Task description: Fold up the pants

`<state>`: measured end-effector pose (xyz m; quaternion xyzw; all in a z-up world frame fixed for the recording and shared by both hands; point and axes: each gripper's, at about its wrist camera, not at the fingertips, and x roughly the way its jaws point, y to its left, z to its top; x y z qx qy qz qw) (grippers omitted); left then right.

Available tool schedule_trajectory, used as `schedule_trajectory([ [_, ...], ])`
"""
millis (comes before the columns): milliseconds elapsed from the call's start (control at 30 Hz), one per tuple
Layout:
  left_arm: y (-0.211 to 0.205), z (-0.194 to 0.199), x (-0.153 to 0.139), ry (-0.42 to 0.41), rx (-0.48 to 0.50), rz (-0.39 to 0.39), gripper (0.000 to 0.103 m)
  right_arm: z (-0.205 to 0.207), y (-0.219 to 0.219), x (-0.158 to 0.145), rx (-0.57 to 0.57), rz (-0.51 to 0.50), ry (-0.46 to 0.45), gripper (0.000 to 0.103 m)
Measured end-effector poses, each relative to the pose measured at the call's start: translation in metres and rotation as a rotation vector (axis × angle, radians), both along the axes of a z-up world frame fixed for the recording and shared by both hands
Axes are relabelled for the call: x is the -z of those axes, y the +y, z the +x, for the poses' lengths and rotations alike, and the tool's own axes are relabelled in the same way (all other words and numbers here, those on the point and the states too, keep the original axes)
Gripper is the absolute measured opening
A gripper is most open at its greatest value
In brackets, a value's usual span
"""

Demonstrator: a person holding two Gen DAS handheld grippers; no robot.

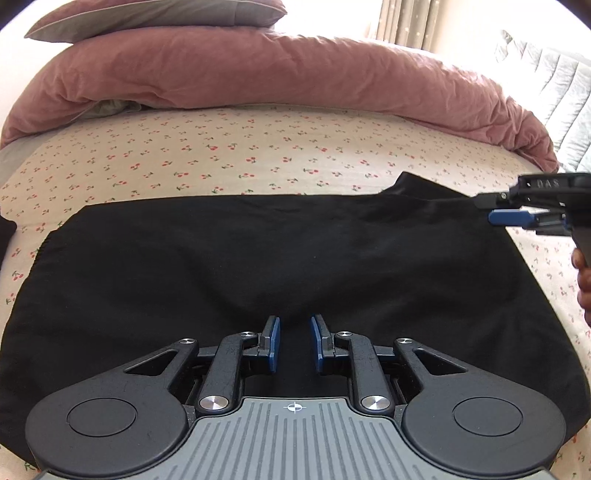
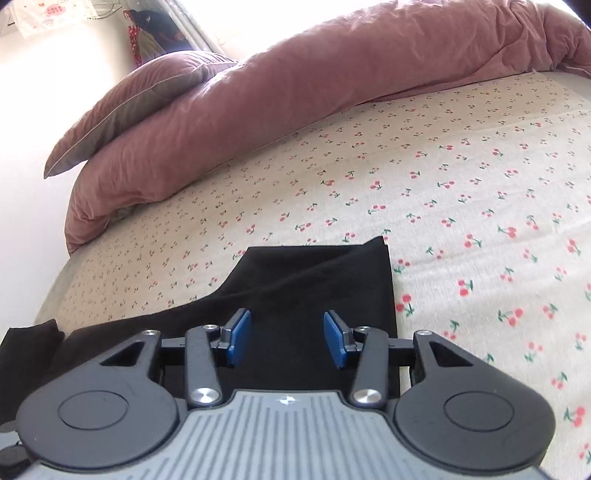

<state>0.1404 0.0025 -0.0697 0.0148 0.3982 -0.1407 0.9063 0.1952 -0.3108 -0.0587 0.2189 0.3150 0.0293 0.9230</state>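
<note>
Black pants (image 1: 280,258) lie flat across the cherry-print sheet, filling most of the left wrist view. My left gripper (image 1: 295,341) hangs low over their near edge, its blue pads a narrow gap apart with nothing pinched between them. My right gripper (image 1: 498,208) comes in from the right edge, over the pants' right end, and a hand (image 1: 581,273) holds it. In the right wrist view the right gripper (image 2: 288,334) stands open above the pants' squared end (image 2: 314,280), pads clear of the cloth.
A bunched pink duvet (image 1: 295,70) and a pillow (image 1: 155,14) lie across the back of the bed. The bare cherry-print sheet (image 2: 480,221) stretches beyond and to the right of the pants. A small dark cloth (image 2: 26,339) lies at the left. Grey quilted fabric (image 1: 554,85) is far right.
</note>
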Motion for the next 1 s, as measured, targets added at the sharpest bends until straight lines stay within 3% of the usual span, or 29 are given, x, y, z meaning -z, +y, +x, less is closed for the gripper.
schedule_trajectory([
  [67, 0.0, 0.001, 0.003, -0.005, 0.007, 0.003, 0.019, 0.02, -0.007, 0.013, 0.027, -0.021, 0.026, 0.048],
  [167, 0.004, 0.001, 0.002, 0.001, 0.012, -0.007, 0.019, 0.031, -0.018, 0.024, 0.08, -0.052, 0.01, 0.015],
  [200, 0.005, 0.002, 0.001, 0.005, 0.012, -0.014, 0.019, 0.031, -0.023, 0.025, 0.1, -0.045, 0.009, 0.009],
  [267, 0.008, 0.003, 0.0, 0.011, 0.003, -0.034, 0.019, 0.028, -0.025, 0.024, 0.122, -0.029, 0.008, 0.009],
  [367, 0.011, 0.002, -0.003, 0.006, -0.01, -0.054, 0.019, 0.024, -0.003, 0.01, 0.129, -0.146, -0.002, 0.018],
  [533, 0.016, -0.002, 0.0, 0.015, -0.018, -0.073, 0.02, 0.021, 0.082, -0.012, -0.135, -0.212, -0.098, 0.019],
  [700, 0.024, -0.002, -0.001, 0.021, -0.018, -0.092, 0.02, 0.041, 0.17, 0.003, -0.336, -0.365, -0.064, 0.02],
  [767, 0.03, 0.001, -0.004, 0.011, -0.029, -0.094, 0.02, 0.056, 0.188, 0.019, -0.349, -0.411, -0.026, 0.022],
  [833, 0.04, 0.004, -0.007, -0.024, -0.063, -0.07, 0.021, 0.054, 0.192, 0.026, -0.328, -0.421, -0.046, 0.023],
  [1000, 0.062, 0.02, -0.001, 0.041, -0.108, -0.145, 0.023, 0.017, 0.204, 0.017, -0.353, -0.508, -0.039, 0.023],
])
